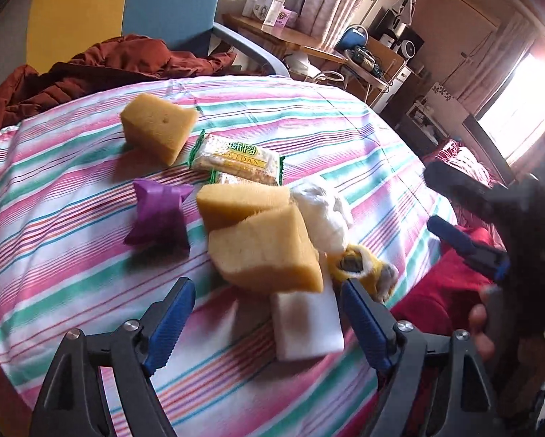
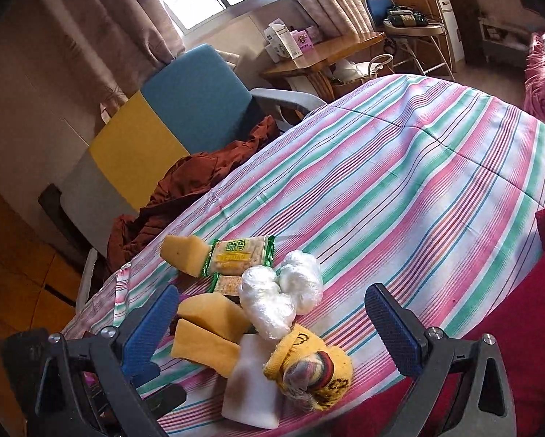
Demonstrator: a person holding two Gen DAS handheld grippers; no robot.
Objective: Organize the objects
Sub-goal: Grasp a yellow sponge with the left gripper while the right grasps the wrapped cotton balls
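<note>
Three sponge blocks, the nearest [image 1: 265,251] largest, lay heaped with two cracker packets [image 1: 236,156], a white foam block [image 1: 305,327], a purple wrapper [image 1: 159,215], a plastic wad [image 1: 323,215] and a yellow sock [image 2: 308,367] on the striped tabletop [image 1: 72,255]. I held the left gripper [image 1: 268,320] and right gripper [image 2: 272,331] over them, jaws spread wide and empty. I judged a pick was starting; next, close on one item.
</note>
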